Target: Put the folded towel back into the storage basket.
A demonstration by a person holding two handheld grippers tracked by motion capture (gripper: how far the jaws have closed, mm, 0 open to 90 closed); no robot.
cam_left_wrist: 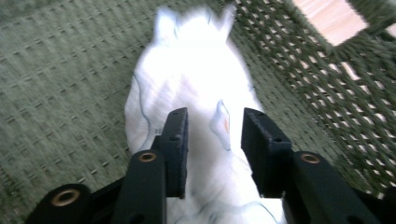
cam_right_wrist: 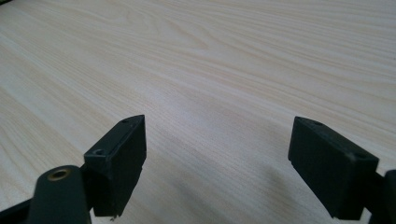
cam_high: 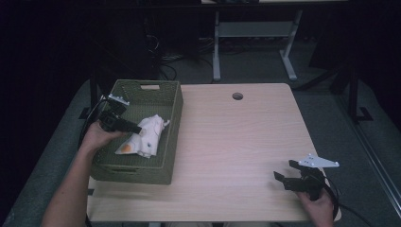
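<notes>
Two hand-held grippers over one table point(cam_high: 236, 142), light wood with a round hole at the far edge. Green woven basket point(cam_high: 171, 118) sits on the table's left part, around the left hand-held gripper point(cam_high: 136, 127). White cloth point(cam_high: 146, 137) with orange and blue marks lies on the basket floor, right under and ahead of the left hand-held gripper's jaws. Jaws slightly apart, straddling the cloth point(cam_left_wrist: 187, 93); cannot tell if they pinch it, view blurred. Right hand-held gripper point(cam_high: 286, 172) is well apart from the basket, at the near right of the table, released, jaws wide, bare wood point(cam_right_wrist: 210, 70) between them.
</notes>
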